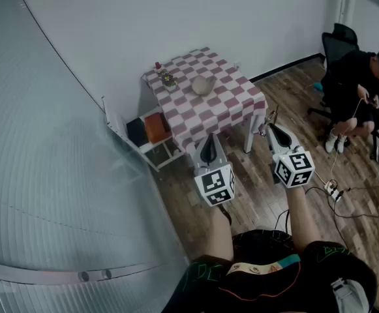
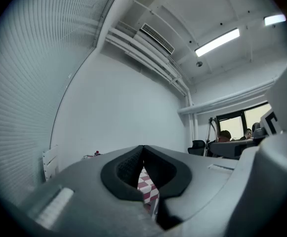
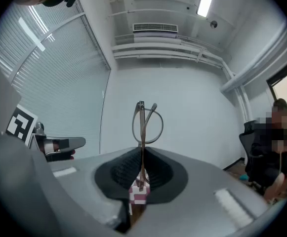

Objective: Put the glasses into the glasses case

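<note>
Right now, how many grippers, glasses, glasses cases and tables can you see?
Grippers: 2, the left gripper and the right gripper
Glasses: 1, pinched in the right gripper
Glasses case: 1, on the table
Table: 1
Total: 5

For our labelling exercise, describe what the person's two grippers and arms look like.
The left gripper and right gripper share light grey bodies, black ribbed jaw pads and a white cube with black square markers each. Forearms are unsleeved; clothing is black.
</note>
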`<action>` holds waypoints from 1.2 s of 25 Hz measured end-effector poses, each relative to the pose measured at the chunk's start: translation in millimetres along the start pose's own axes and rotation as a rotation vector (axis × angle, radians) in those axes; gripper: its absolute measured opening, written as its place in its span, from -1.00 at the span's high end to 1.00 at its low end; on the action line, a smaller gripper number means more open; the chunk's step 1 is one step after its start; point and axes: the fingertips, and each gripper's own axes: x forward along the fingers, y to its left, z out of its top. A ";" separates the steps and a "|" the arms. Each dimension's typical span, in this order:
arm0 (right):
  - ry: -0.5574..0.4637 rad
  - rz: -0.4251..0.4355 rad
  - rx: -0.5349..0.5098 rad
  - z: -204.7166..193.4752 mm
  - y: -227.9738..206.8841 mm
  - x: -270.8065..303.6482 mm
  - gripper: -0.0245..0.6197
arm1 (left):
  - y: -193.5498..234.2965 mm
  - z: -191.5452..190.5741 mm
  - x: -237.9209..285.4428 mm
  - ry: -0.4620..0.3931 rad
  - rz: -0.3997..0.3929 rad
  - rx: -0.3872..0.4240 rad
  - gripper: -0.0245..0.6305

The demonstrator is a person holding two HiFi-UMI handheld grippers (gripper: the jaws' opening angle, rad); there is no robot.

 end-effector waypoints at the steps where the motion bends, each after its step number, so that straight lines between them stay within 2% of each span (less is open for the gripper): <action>1: -0.009 0.015 0.002 2.2 4.2 1.3 0.86 | 0.9 -0.5 1.8 0.001 -0.004 0.002 0.90; 4: -0.029 0.040 -0.012 8.1 10.5 2.2 0.86 | 0.4 -3.2 5.1 0.003 -0.015 0.003 0.90; 6: -0.029 0.024 -0.024 8.8 9.2 0.2 0.86 | -1.2 -6.0 4.4 0.005 -0.020 -0.009 0.90; 12: -0.029 0.022 -0.024 9.0 8.6 -10.2 0.86 | 0.6 -2.1 -1.7 -0.025 -0.033 -0.083 0.90; 21: 0.002 0.009 -0.012 0.1 6.3 -6.2 0.86 | 8.5 -12.1 -0.3 -0.006 -0.040 -0.092 0.90; 26: 0.014 0.034 -0.023 -0.2 10.5 1.1 0.86 | 25.0 -13.2 1.7 -0.022 0.006 -0.137 0.90; 30: 0.023 0.030 -0.017 -5.0 6.8 4.5 0.86 | 25.3 -18.5 6.0 -0.014 0.005 -0.126 0.90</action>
